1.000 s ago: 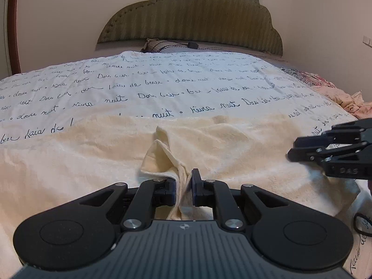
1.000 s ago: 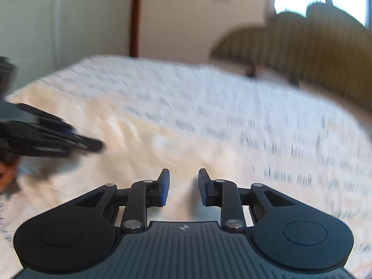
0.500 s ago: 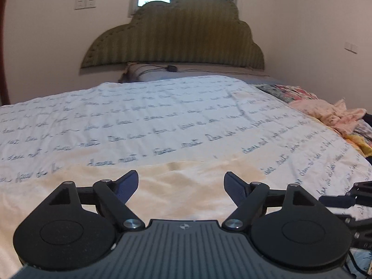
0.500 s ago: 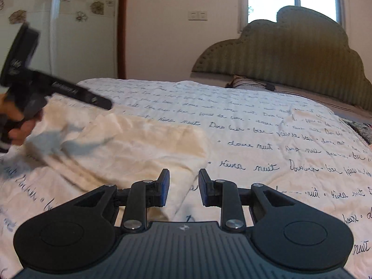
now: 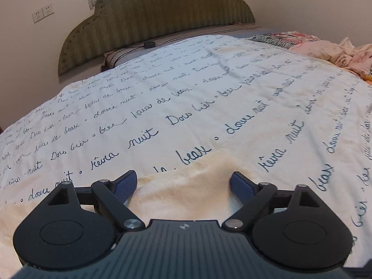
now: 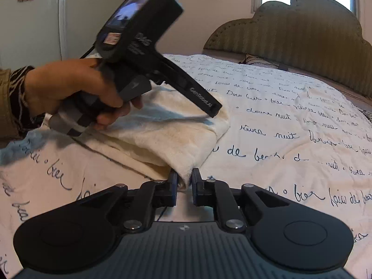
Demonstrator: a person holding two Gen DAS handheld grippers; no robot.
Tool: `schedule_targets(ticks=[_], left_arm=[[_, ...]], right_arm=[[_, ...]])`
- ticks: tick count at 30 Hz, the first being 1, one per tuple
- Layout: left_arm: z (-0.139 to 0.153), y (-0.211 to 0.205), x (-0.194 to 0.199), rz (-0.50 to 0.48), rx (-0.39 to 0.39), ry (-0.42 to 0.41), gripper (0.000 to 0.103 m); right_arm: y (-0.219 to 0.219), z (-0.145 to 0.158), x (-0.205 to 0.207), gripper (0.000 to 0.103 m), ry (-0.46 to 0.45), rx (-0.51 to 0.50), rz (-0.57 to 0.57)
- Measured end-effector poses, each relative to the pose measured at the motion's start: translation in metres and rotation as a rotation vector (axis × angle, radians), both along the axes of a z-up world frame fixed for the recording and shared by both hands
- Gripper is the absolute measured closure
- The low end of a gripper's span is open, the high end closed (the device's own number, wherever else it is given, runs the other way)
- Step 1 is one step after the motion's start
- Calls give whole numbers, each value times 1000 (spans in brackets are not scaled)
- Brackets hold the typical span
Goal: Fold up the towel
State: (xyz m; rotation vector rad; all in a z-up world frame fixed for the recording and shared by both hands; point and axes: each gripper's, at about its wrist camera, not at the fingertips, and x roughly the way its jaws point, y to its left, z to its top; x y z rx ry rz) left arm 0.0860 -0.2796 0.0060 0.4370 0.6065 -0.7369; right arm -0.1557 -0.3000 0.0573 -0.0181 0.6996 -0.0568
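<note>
Two tools: right tool [image 6: 183, 183] apparently pinching towel [image 6: 176, 137]; left tool [image 5: 183, 183] wide-open above it.

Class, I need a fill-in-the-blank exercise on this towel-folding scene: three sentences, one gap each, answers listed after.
1. The right gripper is pinching a corner of the cream ____.
2. The left gripper has its fingers spread ____ above the towel.
3. The towel lies on a white bedspread printed with dark ____.

Missing words: towel; open; writing
</note>
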Motion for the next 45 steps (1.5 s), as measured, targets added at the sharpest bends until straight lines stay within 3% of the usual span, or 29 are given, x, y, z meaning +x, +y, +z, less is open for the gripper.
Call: schedule_targets(ticks=[2, 5, 7, 10, 12, 14, 16, 19, 21, 25, 26, 28, 29, 31, 34, 37, 39, 41, 45], left_arm=[[-4, -1, 7, 22, -16, 23, 11], [4, 9, 0, 20, -45, -10, 12], [12, 20, -8, 29, -67, -44, 12], [26, 41, -19, 51, -101, -80, 10], [31, 59, -23, 72, -117, -75, 9], [34, 81, -25, 94, -129, -56, 8], [35, 103, -25, 115, -136, -31, 7], [22, 132, -21, 150, -89, 28, 6], [11, 142, -19, 175, -41, 35, 8], [11, 166, -25, 189, -126, 80, 6], [7, 167, -26, 173, -115, 88, 4], [-3, 165, -32, 135, -61, 56, 0], [-2, 167, -34, 139, -63, 50, 1], [6, 174, -35, 149, -75, 78, 4], [19, 192, -43, 181, -113, 36, 2], [20, 207, -47, 202, -92, 14, 2], [11, 217, -47, 191, -73, 42, 0], [9, 234, -45, 199, -122, 104, 1], [27, 282, -46, 240, -245, 130, 2]], right_arm=[[-1, -2, -2, 94, 42, 12, 6], [-1, 6, -11, 93, 32, -30, -13], [-8, 22, -16, 93, -31, -21, -52], [-24, 44, -9, 93, -158, 99, -123], [-28, 47, 7, 93, -192, 157, -139], [-24, 40, 29, 93, -173, 169, -137], [-20, 23, 52, 86, -98, 182, -123], [-8, -5, 63, 84, 24, 87, -103], [-3, 0, 58, 84, 19, 65, -111], [2, 20, 53, 81, -50, 62, -130], [3, 22, 55, 77, -50, 66, -121], [5, 15, 62, 45, -7, 56, -111], [9, 7, 66, 41, 39, 24, -100], [15, 2, 65, 42, 53, -40, -92], [24, 15, 63, 42, 1, -70, -110], [33, 23, 69, 42, -32, -58, -86], [40, 18, 78, 42, -13, -43, -59], [49, 1, 91, 41, 84, -59, -19], [57, 11, 92, 41, 48, -90, -58]])
